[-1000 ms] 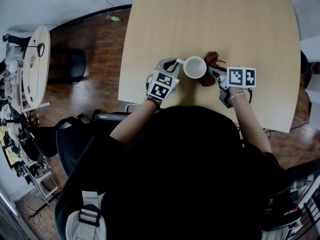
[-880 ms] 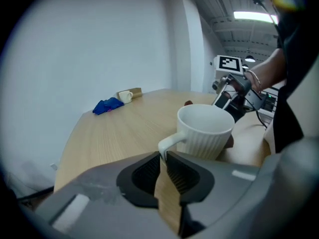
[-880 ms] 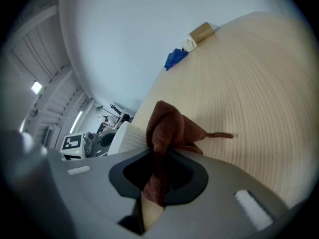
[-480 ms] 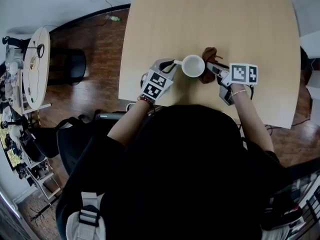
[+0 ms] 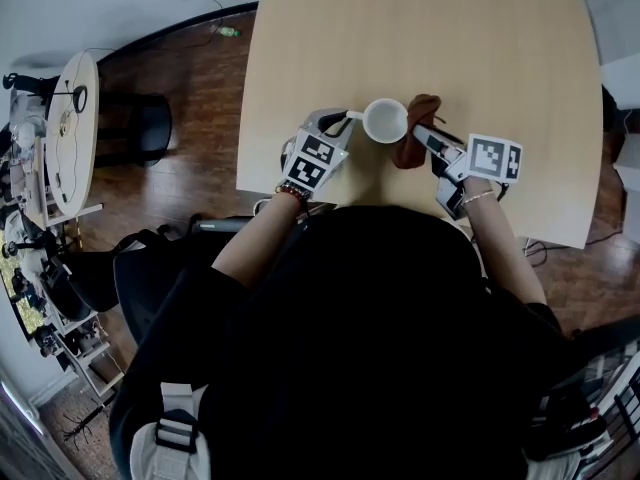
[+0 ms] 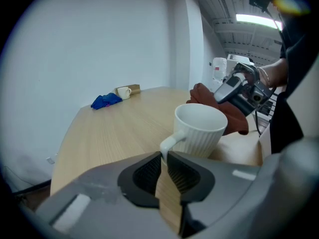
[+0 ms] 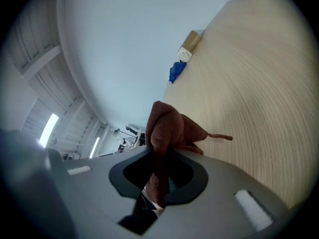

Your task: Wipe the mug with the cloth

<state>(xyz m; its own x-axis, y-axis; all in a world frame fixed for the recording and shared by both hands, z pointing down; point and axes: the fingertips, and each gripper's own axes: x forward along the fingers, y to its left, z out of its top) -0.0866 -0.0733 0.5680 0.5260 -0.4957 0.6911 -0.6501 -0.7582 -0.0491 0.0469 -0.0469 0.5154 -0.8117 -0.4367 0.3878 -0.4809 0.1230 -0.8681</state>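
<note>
A white ribbed mug [image 5: 386, 120] stands on the pale wooden table [image 5: 480, 38] near its front edge. In the left gripper view the mug [image 6: 200, 128] is close, its handle [image 6: 167, 144] pinched between the jaw tips. My left gripper [image 5: 338, 124] [image 6: 165, 156] is shut on that handle; its jaws have just been opening a little with the handle still between them. My right gripper [image 5: 424, 138] [image 7: 158, 156] is shut on a brown cloth [image 5: 414, 140] [image 7: 170, 127], which bunches up against the mug's right side. The cloth [image 6: 219, 106] also shows behind the mug.
At the table's far end lie a blue cloth [image 6: 105, 100] [image 7: 175, 71], a small mug [image 6: 124, 91] and a cardboard box [image 7: 189, 41]. The table's front edge [image 5: 300, 200] runs just below both grippers. A round side table [image 5: 75, 128] stands on the floor at left.
The right gripper has risen a little and rolled, carrying the cloth against the mug. The left gripper stays at the handle, and the mug has kept its spot.
</note>
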